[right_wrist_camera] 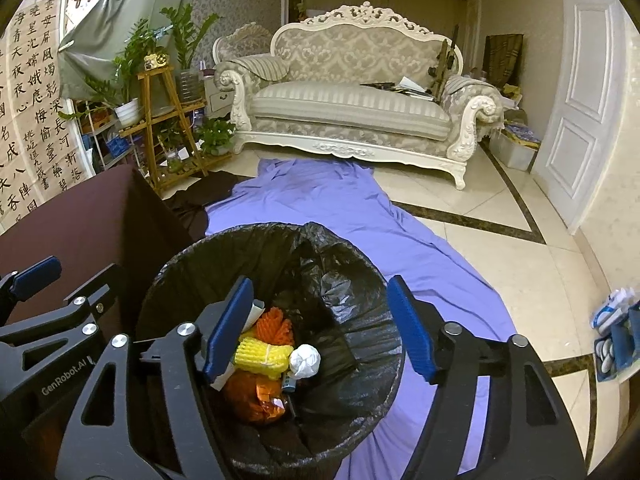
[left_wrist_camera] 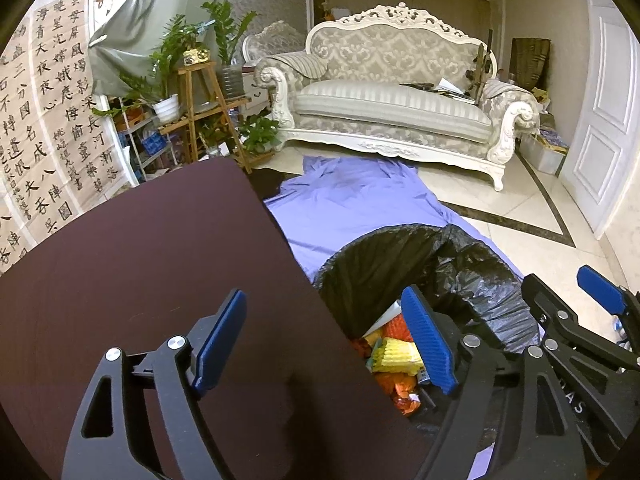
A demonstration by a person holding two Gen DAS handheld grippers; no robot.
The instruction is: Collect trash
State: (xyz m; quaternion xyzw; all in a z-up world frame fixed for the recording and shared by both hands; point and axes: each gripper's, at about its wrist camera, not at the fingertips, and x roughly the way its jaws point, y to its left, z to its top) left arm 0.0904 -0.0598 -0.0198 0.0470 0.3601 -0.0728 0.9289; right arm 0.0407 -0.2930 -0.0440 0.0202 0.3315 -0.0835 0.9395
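Both claws, left and right, hung spread and empty over the bin (beside the counter); trash lay inside it.

Home living room: ornate sofa, houseplants.

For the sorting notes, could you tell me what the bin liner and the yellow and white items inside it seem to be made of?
Bin liner: thin black plastic film, glossy and crinkled. Yellow item: probably soft foam netting, judging by its ribbed mesh; matte. White item: crumpled paper or tissue, matte with creases; which one is unclear.
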